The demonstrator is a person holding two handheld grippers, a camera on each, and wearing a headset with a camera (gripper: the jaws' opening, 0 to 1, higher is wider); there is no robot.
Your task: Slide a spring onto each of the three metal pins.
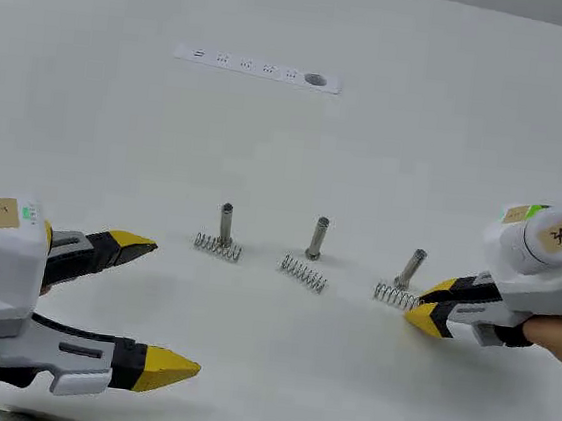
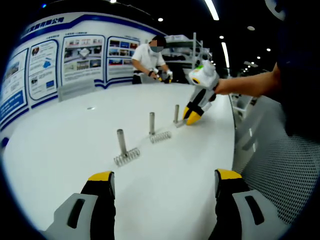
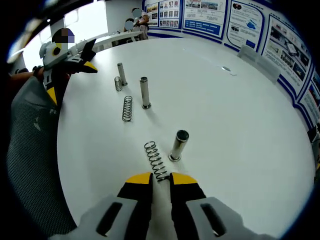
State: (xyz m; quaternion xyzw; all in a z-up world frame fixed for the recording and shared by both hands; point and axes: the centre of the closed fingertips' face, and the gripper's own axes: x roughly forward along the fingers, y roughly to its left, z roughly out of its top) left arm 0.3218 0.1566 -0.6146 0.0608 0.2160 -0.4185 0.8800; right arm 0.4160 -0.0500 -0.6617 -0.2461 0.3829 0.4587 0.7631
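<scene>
A: The right tongs (image 3: 160,179) have their jaws set narrow, with the near end of the right spring (image 3: 155,160) caught between the yellow tips. The rest of that spring lies flat on the surface (image 1: 367,159).

B: Why the end and not the middle?

A: Judgement: an end grip leaves the far opening of the coil free to go over a pin top. The right pin (image 3: 178,145) stands upright just beside the spring, so the lift should be short.

B: And the left tongs (image 1: 175,308)?

A: Jaws wide apart, holding nothing, low over the near edge of the surface and well apart from the parts. They point toward the left pin (image 1: 226,223) and the left spring (image 1: 218,247). That spring lies at the pin's foot, touching or nearly so; the observer cannot tell which.

B: Centre position?

A: The middle pin (image 1: 317,238) is upright and bare, and the middle spring (image 1: 304,273) lies just in front of it. All three pins are bare, so no spring is seated yet.

B: Reason for the layout?

A: One spring lies by each pin, in a row. This is likely so that each pairing needs only a pick, a tilt to vertical and a drop. Risk noted: a coil held by one end may sag or flick out of the tips, and its bore must line up with the pin top before release.
</scene>
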